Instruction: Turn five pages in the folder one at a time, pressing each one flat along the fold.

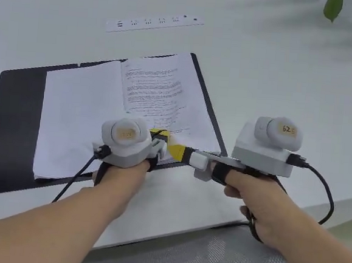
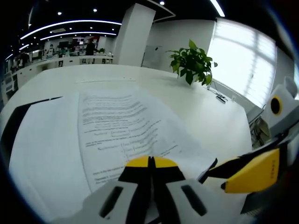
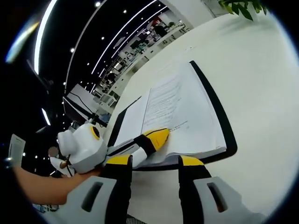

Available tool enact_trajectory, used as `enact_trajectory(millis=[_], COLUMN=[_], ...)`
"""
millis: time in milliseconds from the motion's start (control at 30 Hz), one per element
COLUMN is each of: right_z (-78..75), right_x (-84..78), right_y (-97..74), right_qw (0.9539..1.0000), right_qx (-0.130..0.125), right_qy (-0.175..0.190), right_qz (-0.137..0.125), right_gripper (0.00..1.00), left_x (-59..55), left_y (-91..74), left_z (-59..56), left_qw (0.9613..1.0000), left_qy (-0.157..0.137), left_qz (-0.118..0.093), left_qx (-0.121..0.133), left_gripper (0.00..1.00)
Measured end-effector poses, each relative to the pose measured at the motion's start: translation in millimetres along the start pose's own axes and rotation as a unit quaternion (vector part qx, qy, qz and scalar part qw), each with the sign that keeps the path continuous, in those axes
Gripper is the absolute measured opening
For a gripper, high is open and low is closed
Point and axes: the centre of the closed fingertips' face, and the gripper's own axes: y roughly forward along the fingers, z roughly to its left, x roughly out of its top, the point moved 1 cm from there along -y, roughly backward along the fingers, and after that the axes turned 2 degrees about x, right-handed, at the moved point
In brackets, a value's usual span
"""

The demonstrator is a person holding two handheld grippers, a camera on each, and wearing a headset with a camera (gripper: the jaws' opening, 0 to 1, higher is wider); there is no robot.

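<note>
**A:** Two tools are closing in on the near edge of the folder (image 1: 11, 131), which lies open on the desk (image 1: 278, 66). There's a blank page (image 1: 79, 118) on the left and a printed page (image 1: 160, 94) on the right.

**B:** The left gripper (image 2: 150, 162) has its jaws closed tip to tip, sitting at the printed page's lower edge. I see no sheet between them.

**A:** The right gripper (image 3: 155, 161) comes in from the side with its jaws spread wide and nothing in them.

**B:** That looks to me like the start of a turn, with the left steadying the stack and the right hunting the edge.

**A:** What comes next is delicate. The right jaws need to slide around one sheet only, close, lift it over, then press along the fold.
</note>
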Motion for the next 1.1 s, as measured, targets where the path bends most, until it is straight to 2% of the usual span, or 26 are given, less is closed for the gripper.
enact_trajectory(millis=[100,233,400,800,1000,1100], right_z=[-3.2,-5.1,-2.3,-5.7,-15.9,-21.7], right_x=[0.6,-1.1,0.1,2.0,4.1,6.3], right_y=[3.5,4.7,1.3,4.7,8.3,9.5], right_qw=[0.9999,0.9998,0.9994,0.999,0.9981,0.9972], right_qx=[0.0,-0.004,0.002,0.001,-0.014,-0.025], right_qy=[0.015,0.018,0.035,0.044,0.058,0.066], right_qz=[-0.001,0.002,-0.003,-0.01,-0.016,-0.024], right_gripper=[0.38,0.36,0.36,0.37,0.37,0.32], left_x=[-0.1,-0.2,0.1,0.1,0.0,0.0], left_y=[0.3,0.3,-0.2,0.0,-0.1,-0.3], left_z=[0.2,0.3,-0.2,0.8,0.7,0.6], left_qw=[1.0,1.0,1.0,1.0,1.0,1.0], left_qy=[0.001,0.002,0.004,0.005,0.005,0.005], left_qz=[0.0,0.0,-0.002,-0.003,-0.004,-0.004], left_qx=[0.0,0.0,-0.001,-0.002,-0.001,-0.002], left_gripper=[0.0,0.0,0.0,0.0,0.0,0.0])
